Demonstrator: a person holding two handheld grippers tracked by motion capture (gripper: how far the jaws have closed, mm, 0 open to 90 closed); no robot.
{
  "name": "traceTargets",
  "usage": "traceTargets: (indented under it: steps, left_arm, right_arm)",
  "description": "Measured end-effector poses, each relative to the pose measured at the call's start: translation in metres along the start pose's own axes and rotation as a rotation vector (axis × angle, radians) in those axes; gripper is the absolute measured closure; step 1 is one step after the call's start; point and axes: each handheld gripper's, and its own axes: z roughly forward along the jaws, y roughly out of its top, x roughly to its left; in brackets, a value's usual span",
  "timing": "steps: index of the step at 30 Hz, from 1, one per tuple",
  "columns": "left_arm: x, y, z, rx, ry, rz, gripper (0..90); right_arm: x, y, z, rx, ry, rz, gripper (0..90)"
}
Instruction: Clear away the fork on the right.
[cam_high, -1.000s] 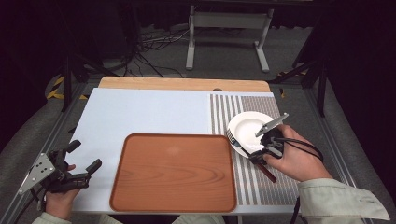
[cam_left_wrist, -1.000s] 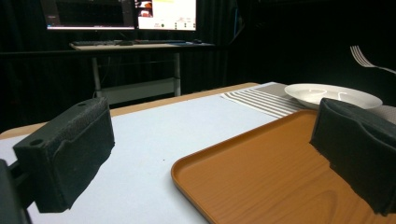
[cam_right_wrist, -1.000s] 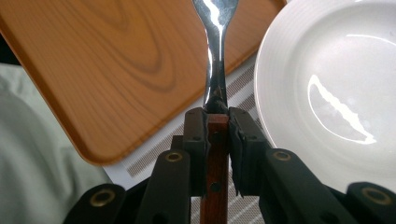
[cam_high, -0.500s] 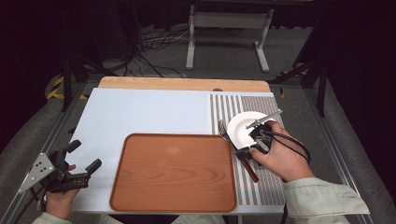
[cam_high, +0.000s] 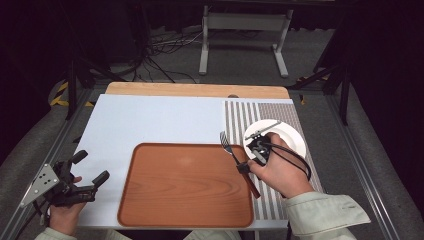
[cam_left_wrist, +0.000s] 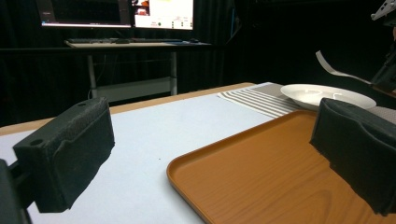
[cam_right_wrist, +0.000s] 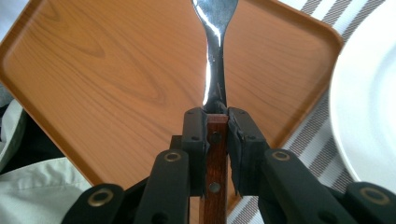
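The right gripper is clamping the fork by its handle at mid-frame; it should be lowering flat onto the tray. The left gripper is idling, jaws apart.

The tool clamps the fork by its wooden handle above the tray, plate alongside.

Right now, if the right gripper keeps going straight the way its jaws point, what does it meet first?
Probably the wooden tray. The right gripper is shut on the fork, whose tines lead out over the tray's right edge, beside the white plate. Height above the tray is unclear.
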Motion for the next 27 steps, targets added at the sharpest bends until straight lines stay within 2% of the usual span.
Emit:
traceTargets:
  steps: [6, 10, 19, 27]
  left_arm:
    - [0.0, 0.0, 0.0, -0.006, -0.005, -0.005, 0.3]
    - [0.0, 0.0, 0.0, -0.005, -0.006, -0.004, 0.3]
    - [0.0, 0.0, 0.0, -0.007, -0.009, -0.004, 0.3]
    - [0.0, 0.0, 0.0, -0.004, -0.011, -0.005, 0.3]
  right_arm:
    - [0.007, 0.001, 0.013, -0.001, -0.002, -0.012, 78.2]
    - [0.009, -0.001, 0.025, 0.019, 0.007, -0.009, 78.2]
    - [0.013, -0.004, 0.043, 0.049, 0.014, 0.012, 78.2]
    - [0.017, -0.007, 0.055, 0.087, 0.001, 0.03, 78.1]
